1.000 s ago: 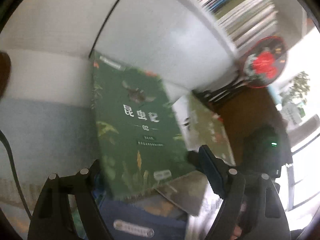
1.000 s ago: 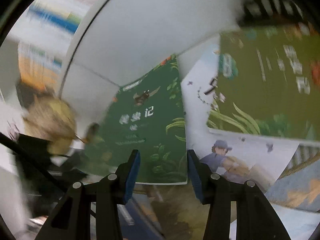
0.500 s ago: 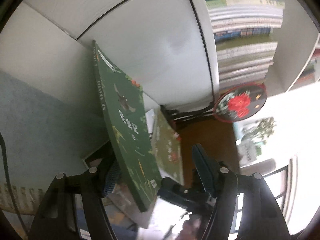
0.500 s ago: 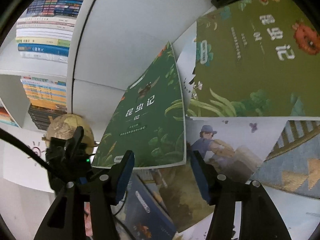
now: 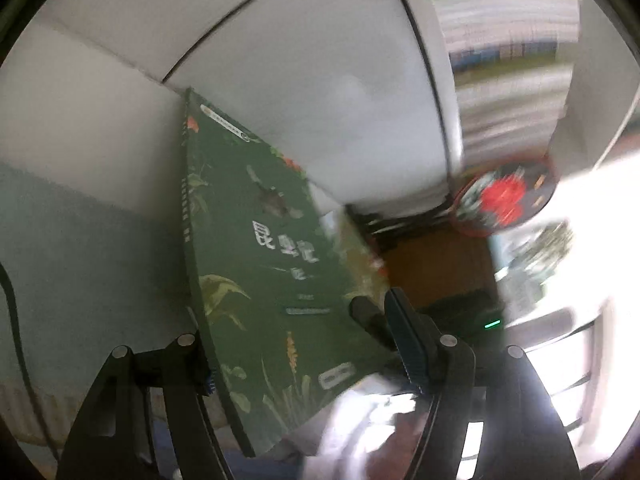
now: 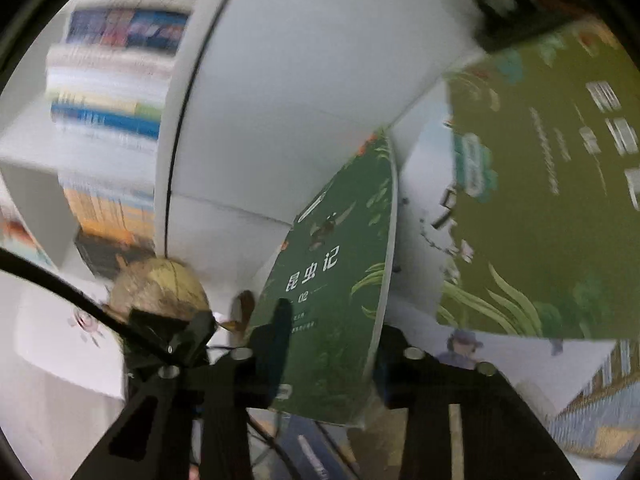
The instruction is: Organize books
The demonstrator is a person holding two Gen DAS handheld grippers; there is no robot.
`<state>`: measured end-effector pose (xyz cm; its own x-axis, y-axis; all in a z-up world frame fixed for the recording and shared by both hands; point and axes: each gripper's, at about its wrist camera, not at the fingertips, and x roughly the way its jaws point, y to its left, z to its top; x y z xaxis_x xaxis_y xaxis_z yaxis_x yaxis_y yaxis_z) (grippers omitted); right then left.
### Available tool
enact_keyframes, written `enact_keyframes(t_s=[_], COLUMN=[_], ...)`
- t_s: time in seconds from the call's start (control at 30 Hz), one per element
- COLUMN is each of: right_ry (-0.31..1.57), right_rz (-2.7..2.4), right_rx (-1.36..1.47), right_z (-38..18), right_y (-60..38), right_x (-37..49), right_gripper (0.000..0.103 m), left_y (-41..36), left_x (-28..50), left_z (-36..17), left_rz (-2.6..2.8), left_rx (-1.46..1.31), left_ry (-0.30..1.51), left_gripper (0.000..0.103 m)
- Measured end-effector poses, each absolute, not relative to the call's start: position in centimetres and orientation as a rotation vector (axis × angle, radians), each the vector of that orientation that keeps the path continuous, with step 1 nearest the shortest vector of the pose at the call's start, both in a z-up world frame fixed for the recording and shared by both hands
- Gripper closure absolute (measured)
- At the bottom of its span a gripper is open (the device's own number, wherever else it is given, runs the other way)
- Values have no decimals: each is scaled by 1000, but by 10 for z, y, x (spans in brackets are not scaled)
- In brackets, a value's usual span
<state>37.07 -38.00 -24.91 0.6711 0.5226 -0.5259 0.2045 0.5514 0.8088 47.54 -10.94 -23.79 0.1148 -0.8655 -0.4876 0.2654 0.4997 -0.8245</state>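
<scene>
A dark green book (image 5: 260,280) with white Chinese title and an insect on the cover stands tilted against the white shelf wall; it also shows in the right wrist view (image 6: 336,280). My left gripper (image 5: 304,360) is open, its jaws either side of the book's lower part. My right gripper (image 6: 332,360) is open too, its jaws straddling the same book's bottom edge. An olive green book (image 6: 560,200) lies flat to the right on an illustrated white book (image 6: 460,344).
White shelf panels (image 5: 300,80) rise behind. Stacked books (image 6: 112,100) fill the neighbouring shelf. A globe (image 6: 160,292) stands at the left. A round red flower plate (image 5: 504,200) and a brown surface (image 5: 436,264) are at the right.
The dark green book has been tipped up further, from lying flat towards standing on edge. Both grippers have closed in around its lower part. Both cameras are moving; the backgrounds are blurred.
</scene>
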Motion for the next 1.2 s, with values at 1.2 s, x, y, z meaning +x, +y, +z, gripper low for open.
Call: enact_keyframes(t_s=[1.2], right_ry=[735], right_rz=[397], right_rx=[16], right_z=[-89], right_y=[-148], right_x=[124], right_gripper=[84], left_y=[21], left_x=[182], left_z=[-108], left_rz=[-728], left_rx=[-133], left_ry=[986], left_gripper=[38])
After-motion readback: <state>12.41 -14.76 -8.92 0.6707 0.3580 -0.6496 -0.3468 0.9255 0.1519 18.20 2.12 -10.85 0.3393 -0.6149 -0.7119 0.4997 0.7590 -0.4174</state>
